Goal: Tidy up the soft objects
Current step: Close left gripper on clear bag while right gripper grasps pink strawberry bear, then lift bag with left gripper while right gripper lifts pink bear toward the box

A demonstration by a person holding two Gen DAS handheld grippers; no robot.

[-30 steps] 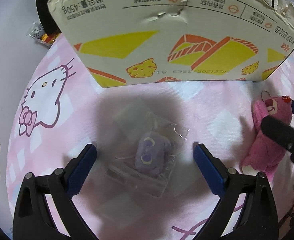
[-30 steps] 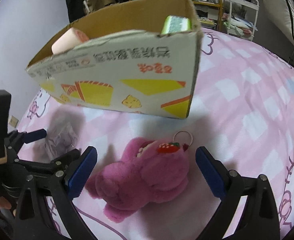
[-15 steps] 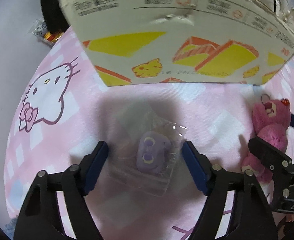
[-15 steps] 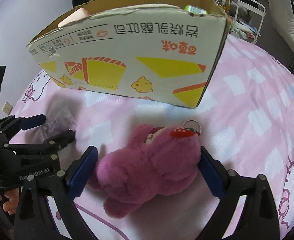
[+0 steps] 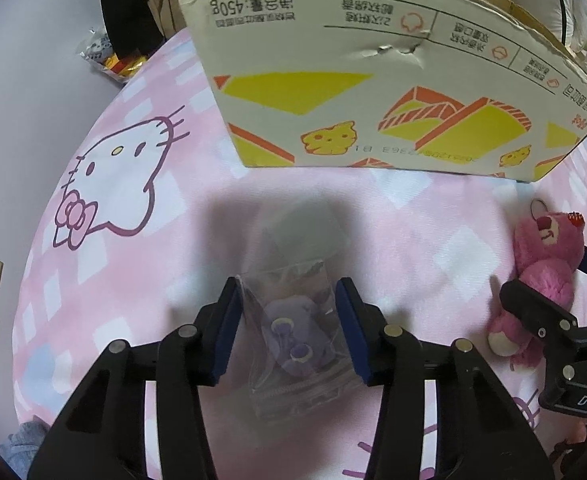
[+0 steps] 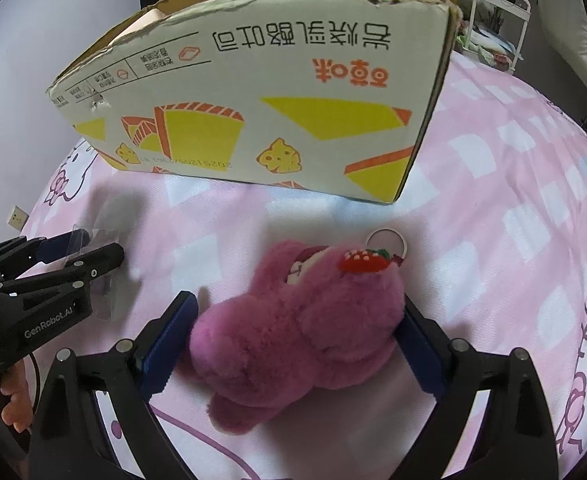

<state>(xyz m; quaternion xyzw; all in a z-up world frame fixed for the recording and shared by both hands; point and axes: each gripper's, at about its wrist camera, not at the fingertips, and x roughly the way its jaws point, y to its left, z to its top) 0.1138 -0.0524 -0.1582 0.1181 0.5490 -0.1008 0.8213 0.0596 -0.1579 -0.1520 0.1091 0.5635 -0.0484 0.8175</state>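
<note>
I am working over a bed covered in a pink and white checked sheet with cartoon cat prints (image 5: 141, 184). At its far edge stands the large open cardboard box printed with yellow and orange shapes (image 5: 373, 92), some items already inside it.

In front of the box, towards the bed's right side, lies the fuzzy magenta plush bear with a strawberry charm and metal key ring (image 6: 301, 320). My right tool (image 6: 293, 340) has narrowed around it in the last half second; both blue pads now press the fur, so I judge it gripped.

Left of the bear lies the small purple plush sealed in a clear plastic bag (image 5: 293, 332). My left tool (image 5: 289, 328) has closed from wide apart to pinching the bag's sides.

Both toys look ready to lift into the box.
</note>
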